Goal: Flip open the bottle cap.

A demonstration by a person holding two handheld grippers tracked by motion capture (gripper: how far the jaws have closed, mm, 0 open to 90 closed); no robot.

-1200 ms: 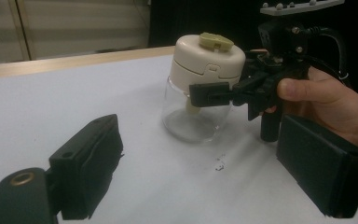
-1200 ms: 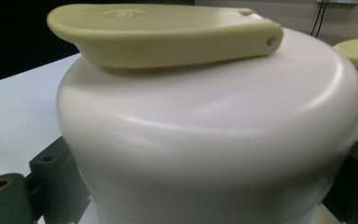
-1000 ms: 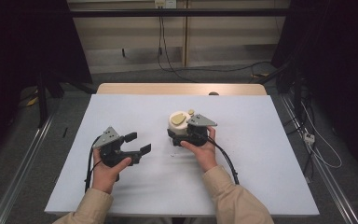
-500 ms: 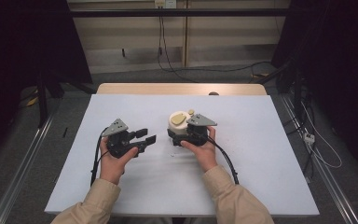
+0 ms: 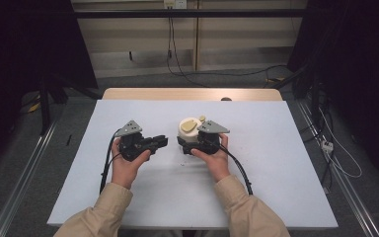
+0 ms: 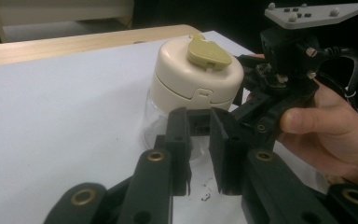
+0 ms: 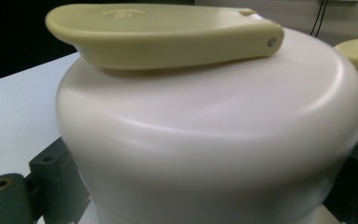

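Gripping jar (image 6: 193, 79), right tongs (image 5: 193, 144), left tongs (image 6: 199, 156) narrowed, empty.

High view: above the person's side, facing forward and down on the table (image 5: 276, 148);
Left gripper view: low, near, facing the jar (image 6: 193, 79);
Right gripper view: pressed close, perhaps touching;
Shared: jar in all 3.

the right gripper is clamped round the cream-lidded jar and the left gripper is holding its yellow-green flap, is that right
Not quite. The right gripper is clamped round the jar, but the left gripper holds nothing. Its fingers have just been closing with nothing between them, short of the jar. The flap lies untouched on the lid. The left gripper view shows this.
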